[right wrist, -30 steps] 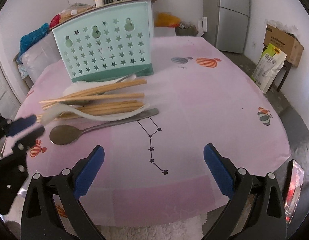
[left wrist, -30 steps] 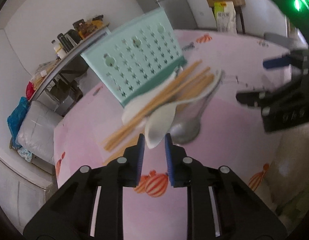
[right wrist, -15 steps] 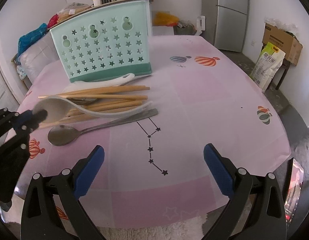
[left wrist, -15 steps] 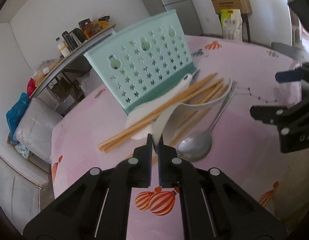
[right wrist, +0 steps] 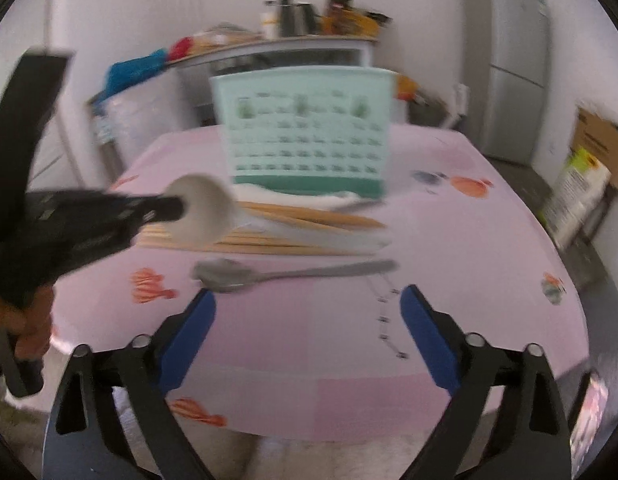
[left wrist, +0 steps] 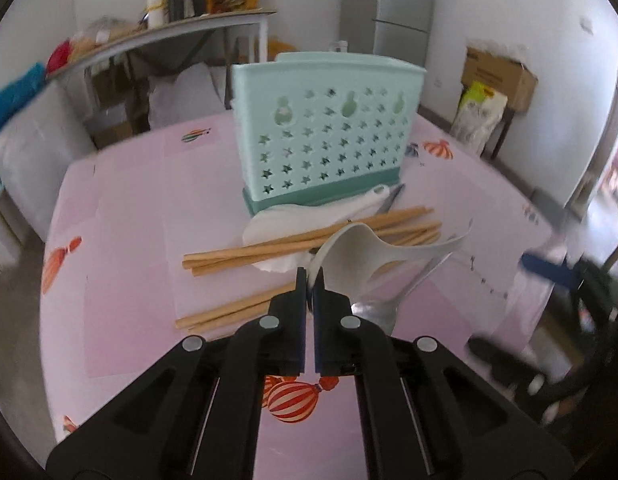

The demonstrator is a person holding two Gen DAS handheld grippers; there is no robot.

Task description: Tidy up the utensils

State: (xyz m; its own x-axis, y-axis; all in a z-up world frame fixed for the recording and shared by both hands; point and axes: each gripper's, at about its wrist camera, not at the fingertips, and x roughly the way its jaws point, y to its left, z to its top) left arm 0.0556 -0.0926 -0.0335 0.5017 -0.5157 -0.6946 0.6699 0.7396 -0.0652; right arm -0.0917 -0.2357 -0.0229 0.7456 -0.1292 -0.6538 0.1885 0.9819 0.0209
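Note:
My left gripper [left wrist: 309,280] is shut on the rim of a white ceramic spoon's bowl [left wrist: 355,254] and holds it lifted above the pile; it also shows in the right wrist view [right wrist: 203,208]. Under it lie several wooden chopsticks [left wrist: 293,242], a second white spoon [left wrist: 305,216] and a metal spoon [left wrist: 383,308]. A mint green utensil holder [left wrist: 327,136] with star holes stands upright behind them. My right gripper [right wrist: 307,324] is open and empty, near the metal spoon [right wrist: 277,274] at the table's front.
The pink tablecloth [left wrist: 129,220] with balloon prints covers the table. A cluttered shelf [left wrist: 169,24], a fridge [right wrist: 505,68] and cardboard boxes [left wrist: 501,76] stand beyond the table edges. The right gripper shows at the right edge of the left wrist view [left wrist: 549,272].
My left gripper closed on the white spoon's bowl and lifted it off the pile. The right gripper moved closer to the table, toward the metal spoon.

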